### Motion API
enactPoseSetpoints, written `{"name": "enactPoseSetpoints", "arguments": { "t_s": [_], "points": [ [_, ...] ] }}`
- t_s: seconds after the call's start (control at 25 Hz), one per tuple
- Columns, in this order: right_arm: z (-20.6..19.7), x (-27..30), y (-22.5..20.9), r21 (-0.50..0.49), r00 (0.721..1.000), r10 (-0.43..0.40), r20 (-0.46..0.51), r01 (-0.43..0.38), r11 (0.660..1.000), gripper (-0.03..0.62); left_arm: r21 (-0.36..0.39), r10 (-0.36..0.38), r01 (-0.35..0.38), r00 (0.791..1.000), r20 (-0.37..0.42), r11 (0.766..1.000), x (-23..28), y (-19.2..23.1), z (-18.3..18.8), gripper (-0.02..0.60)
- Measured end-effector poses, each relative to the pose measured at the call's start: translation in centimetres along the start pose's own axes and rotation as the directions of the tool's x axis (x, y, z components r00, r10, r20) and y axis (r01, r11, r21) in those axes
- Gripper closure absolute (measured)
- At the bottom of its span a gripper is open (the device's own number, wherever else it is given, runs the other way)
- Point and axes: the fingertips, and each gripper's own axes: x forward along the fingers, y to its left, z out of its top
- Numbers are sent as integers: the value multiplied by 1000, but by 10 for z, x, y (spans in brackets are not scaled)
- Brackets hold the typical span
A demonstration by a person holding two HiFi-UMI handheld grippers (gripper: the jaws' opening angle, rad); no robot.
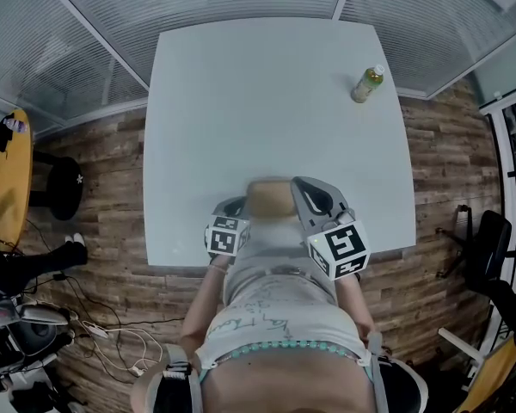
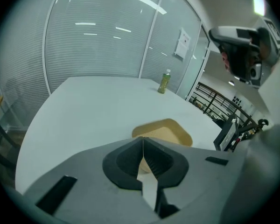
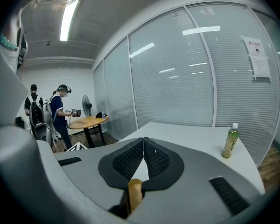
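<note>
White table [image 1: 267, 101], glass partition walls behind, wood floor. Left gripper [image 1: 238, 203] at the near edge, jaws closed tip to tip, nothing clamped that I can see. Tan flat piece [image 1: 271, 198] lies just past its tips, between both grippers. Right gripper [image 1: 299, 186] also closed, a tan edge showing in the gap behind its tips. Green bottle [image 1: 368, 84] upright, far right, well apart.
</note>
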Motion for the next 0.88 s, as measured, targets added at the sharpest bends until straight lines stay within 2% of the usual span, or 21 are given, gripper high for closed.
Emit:
{"name": "enactPoseSetpoints", "arguments": {
  "t_s": [0.12, 0.32, 0.4, 0.44, 0.52, 0.6, 0.72, 0.88],
  "points": [
    [0, 2, -1, 0, 1000, -5, -6, 5, 1000, 594, -27, 0, 0, 1000, -20, 1000, 5, 4, -8, 577],
    [-2, 3, -1, 6, 1000, -13, -12, 13, 1000, 594, -134, -6, 5, 1000, -6, 991, 10, 13, -11, 570],
    [-5, 2, -3, 7, 1000, -16, -15, 16, 1000, 594, -169, -8, 6, 1000, -9, 986, 16, 15, -12, 454],
    [-6, 1, -4, 9, 1000, -18, -17, 18, 1000, 594, -176, -6, 3, 1000, -14, 984, 20, 16, -14, 454],
    [-7, -1, -5, 13, 1000, -21, -19, 21, 1000, 594, -174, 3, -9, 999, -36, 985, 29, 19, -20, 466],
    [-6, 0, -5, 12, 1000, -23, -21, 24, 1000, 594, -171, 8, -20, 998, -68, 985, 38, 23, -27, 437],
    [-6, 1, -7, 12, 999, -27, -22, 28, 1000, 594, -163, 11, -29, 994, -108, 986, 47, 23, -33, 425],
    [-8, -2, -11, 13, 999, -36, -27, 36, 999, 594, -164, 22, -42, 992, -125, 986, 56, 21, -35, 430]
  ]
}}
